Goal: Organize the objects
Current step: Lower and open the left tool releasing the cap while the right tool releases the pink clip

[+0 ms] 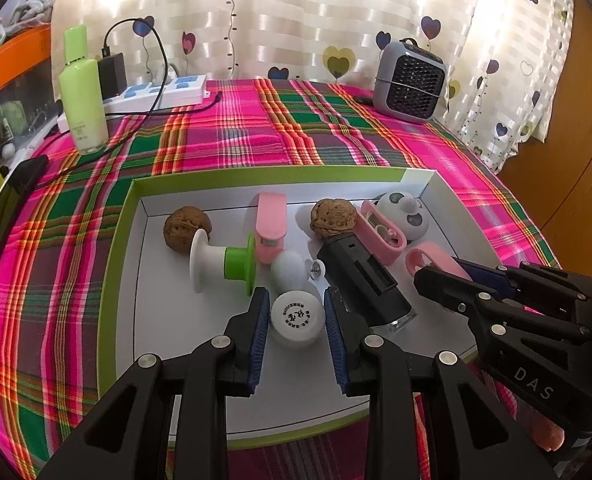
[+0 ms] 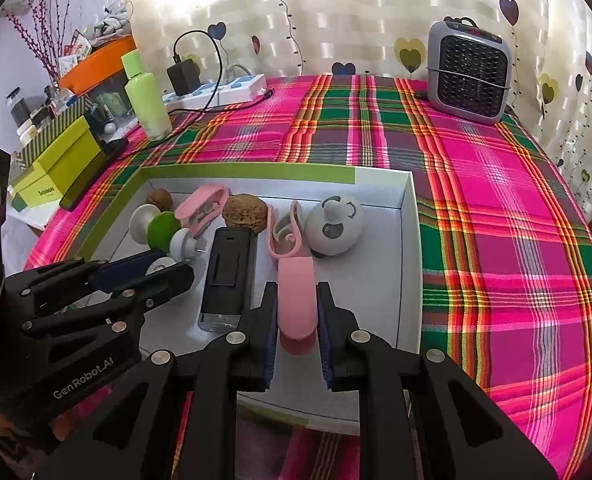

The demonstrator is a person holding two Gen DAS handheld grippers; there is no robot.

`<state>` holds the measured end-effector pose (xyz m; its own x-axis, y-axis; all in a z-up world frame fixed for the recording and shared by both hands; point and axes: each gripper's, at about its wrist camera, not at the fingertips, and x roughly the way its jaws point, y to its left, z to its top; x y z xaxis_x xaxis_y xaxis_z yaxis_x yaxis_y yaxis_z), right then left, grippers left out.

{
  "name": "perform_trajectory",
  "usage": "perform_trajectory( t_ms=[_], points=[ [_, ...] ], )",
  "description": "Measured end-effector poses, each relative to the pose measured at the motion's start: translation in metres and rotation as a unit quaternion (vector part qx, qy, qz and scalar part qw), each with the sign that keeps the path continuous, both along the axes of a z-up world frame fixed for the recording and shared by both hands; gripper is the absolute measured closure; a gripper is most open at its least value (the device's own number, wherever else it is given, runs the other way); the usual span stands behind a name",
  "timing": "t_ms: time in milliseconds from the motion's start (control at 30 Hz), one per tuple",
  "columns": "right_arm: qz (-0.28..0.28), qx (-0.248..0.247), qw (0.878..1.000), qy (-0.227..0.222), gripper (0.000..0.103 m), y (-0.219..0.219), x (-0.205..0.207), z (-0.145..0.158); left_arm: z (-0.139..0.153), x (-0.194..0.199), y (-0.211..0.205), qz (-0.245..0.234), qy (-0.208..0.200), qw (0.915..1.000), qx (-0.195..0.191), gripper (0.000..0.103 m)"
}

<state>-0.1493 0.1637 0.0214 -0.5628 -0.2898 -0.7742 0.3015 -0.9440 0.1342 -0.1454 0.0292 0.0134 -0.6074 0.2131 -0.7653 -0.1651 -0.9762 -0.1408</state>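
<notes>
Several small things lie together in the shallow white cardboard tray with a lime-green rim (image 1: 123,216), which sits on the pink-and-green plaid cloth of the table (image 1: 223,136). Largest of the loose items is the black rectangular plastic device with a clear end (image 2: 227,276); it looks rigid and fairly weighty, best taken across its long flat sides. Beside it lies the white-and-green plastic spool (image 1: 223,266), stiff but prone to rolling, so its narrow waist looks like the best hold.

The long pink plastic clip (image 2: 296,300) lies near the tray's front edge, and the right hand-held gripper (image 2: 296,312) is clenched on its smooth closed end. It seems light and slightly springy; its smooth sides might slip, so the broad flat part is the safer purchase.

The white ping-pong ball with black printing (image 1: 296,318) sits between the blue pads of the left hand-held gripper (image 1: 296,312), which grasps it at its widest part. It is probably very light, thin-shelled and easily dented, so a gentle squeeze should do.

The two brown wrinkled walnuts (image 1: 187,230) look hard and rough, easy to pinch.
</notes>
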Motion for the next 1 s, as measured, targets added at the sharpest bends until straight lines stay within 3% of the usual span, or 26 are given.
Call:
perform_trajectory(
  t_ms=[1000],
  points=[
    [0.005, 0.033, 0.999, -0.008, 0.084, -0.002, -0.012, -0.004, -0.003, -0.004, 0.001, 0.002, -0.005, 1.0000, 0.000, 0.076]
  ],
)
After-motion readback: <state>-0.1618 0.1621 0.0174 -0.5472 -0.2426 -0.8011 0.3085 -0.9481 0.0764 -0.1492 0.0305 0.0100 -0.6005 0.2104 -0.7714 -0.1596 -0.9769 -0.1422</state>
